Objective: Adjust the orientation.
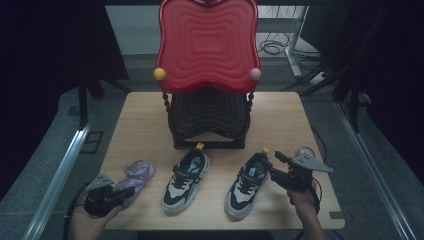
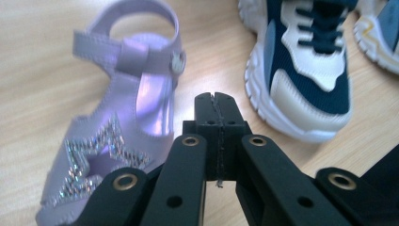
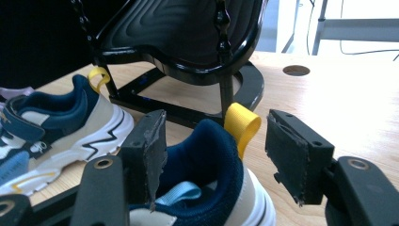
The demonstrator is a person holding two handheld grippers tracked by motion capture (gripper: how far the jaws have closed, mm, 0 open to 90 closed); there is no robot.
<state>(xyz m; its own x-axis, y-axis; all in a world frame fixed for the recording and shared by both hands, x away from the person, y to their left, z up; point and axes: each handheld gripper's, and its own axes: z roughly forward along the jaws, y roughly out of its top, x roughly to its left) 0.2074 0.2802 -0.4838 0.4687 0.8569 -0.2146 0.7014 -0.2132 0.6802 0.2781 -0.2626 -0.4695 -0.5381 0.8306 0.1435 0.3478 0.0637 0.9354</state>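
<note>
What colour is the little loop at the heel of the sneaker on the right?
Yellow: the fabric heel loop shows best in the right gripper view, between the open right tool.

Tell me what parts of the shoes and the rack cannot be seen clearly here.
- Purple sandal: its toe, in the high view, is hidden behind the left hand-held gripper.
- Right sneaker: its front is cut off by the bottom edge of the right gripper view.
- Rack's black lower shelf: its back is covered by the red top shelf.

My wooden table [image 1: 150, 110] sits in a dim room on grey floor [image 1: 40, 165], with cables [image 1: 272, 47] coiled behind and dark curtains [image 1: 45, 50] alongside.
</note>
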